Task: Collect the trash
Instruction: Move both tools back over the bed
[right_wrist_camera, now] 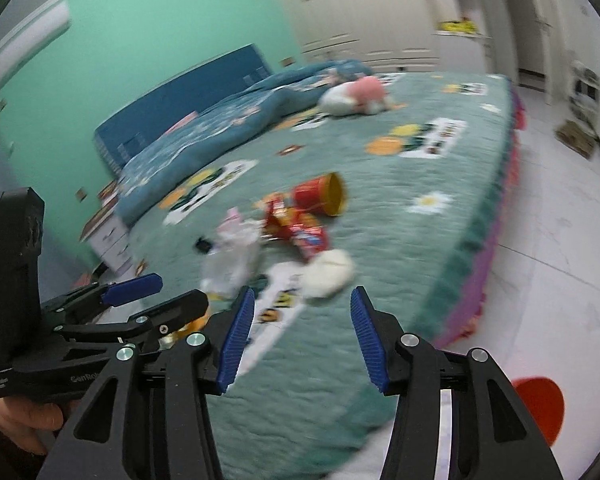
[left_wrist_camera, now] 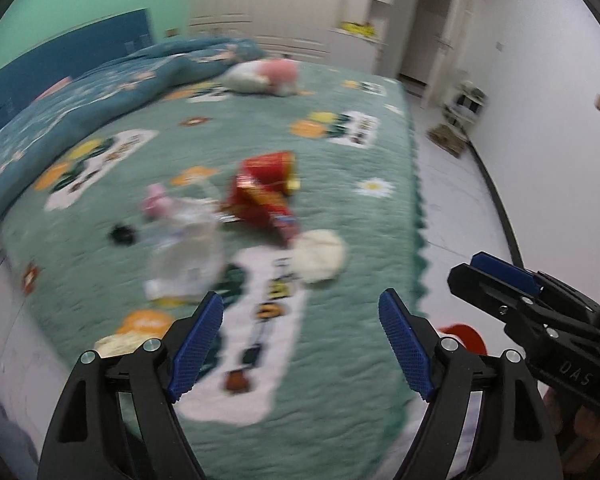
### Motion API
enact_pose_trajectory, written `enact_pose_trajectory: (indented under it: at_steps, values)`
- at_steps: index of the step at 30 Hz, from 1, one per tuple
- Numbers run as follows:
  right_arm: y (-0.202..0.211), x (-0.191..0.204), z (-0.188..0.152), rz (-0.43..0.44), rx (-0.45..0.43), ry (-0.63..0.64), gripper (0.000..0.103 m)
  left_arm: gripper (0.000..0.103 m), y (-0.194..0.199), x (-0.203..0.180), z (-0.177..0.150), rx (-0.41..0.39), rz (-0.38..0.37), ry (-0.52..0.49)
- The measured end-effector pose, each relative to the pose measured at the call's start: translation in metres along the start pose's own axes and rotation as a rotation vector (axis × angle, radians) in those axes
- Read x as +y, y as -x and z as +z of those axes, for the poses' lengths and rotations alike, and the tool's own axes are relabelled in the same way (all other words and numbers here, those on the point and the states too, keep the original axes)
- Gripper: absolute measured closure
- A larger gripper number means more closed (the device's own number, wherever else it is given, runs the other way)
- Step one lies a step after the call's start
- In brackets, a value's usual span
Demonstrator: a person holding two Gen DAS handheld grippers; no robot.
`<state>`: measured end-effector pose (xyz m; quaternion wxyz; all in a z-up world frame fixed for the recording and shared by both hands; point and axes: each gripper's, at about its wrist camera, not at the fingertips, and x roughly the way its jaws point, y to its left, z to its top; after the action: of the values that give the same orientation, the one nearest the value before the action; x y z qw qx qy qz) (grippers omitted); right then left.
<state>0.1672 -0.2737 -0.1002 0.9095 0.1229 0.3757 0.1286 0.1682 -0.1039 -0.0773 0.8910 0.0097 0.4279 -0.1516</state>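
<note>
Grippers, left (left_wrist_camera: pixel 300 344) and right (right_wrist_camera: pixel 302 338), both gaped empty above red snack wrappers (left_wrist_camera: pixel 260 196) on the green quilted bed (left_wrist_camera: pixel 340 400), frame centre.

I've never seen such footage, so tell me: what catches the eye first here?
A heap of trash in the middle of the green bed: a red cup on its side, red wrappers, a clear bag, a white wad. In front, both grippers' blue fingers are open, holding nothing.
</note>
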Motion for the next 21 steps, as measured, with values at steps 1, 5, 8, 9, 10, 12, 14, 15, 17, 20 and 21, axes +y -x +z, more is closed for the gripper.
enact_pose_trajectory:
  at_steps: [1, 5, 8, 9, 10, 12, 14, 15, 17, 20, 21]
  values:
    - [-0.003, 0.008, 0.0, 0.01, 0.006, 0.013, 0.052, 0.023, 0.004, 0.011, -0.003, -0.001, 0.01, 0.019]
    - [-0.025, 0.043, 0.005, 0.048, 0.047, 0.08, 0.052, 0.023, 0.017, 0.048, -0.009, -0.02, 0.043, 0.083]
    - [-0.041, 0.067, 0.007, 0.068, 0.071, 0.121, 0.052, 0.023, 0.022, 0.072, -0.013, -0.03, 0.067, 0.129]
    - [-0.046, 0.072, 0.008, 0.073, 0.076, 0.131, 0.052, 0.023, 0.024, 0.078, -0.015, -0.03, 0.072, 0.14]
    - [-0.051, 0.079, 0.009, 0.081, 0.083, 0.142, 0.052, 0.023, 0.025, 0.084, -0.017, -0.029, 0.076, 0.147]
    - [-0.058, 0.087, 0.01, 0.088, 0.093, 0.154, 0.052, 0.023, 0.026, 0.097, -0.02, -0.026, 0.088, 0.167]
    - [-0.066, 0.094, 0.011, 0.099, 0.105, 0.167, 0.052, 0.023, 0.028, 0.107, -0.025, -0.02, 0.096, 0.181]
    - [-0.068, 0.097, 0.01, 0.102, 0.11, 0.172, 0.052, 0.023, 0.027, 0.112, -0.027, -0.017, 0.099, 0.189]
    - [-0.073, 0.104, 0.01, 0.106, 0.119, 0.185, 0.052, 0.023, 0.026, 0.121, -0.029, -0.01, 0.103, 0.204]
    - [-0.084, 0.108, 0.01, 0.106, 0.136, 0.191, 0.052, 0.023, 0.022, 0.129, -0.031, 0.005, 0.102, 0.221]
    - [-0.087, 0.109, 0.01, 0.105, 0.141, 0.19, 0.052, 0.023, 0.019, 0.134, -0.032, 0.013, 0.104, 0.23]
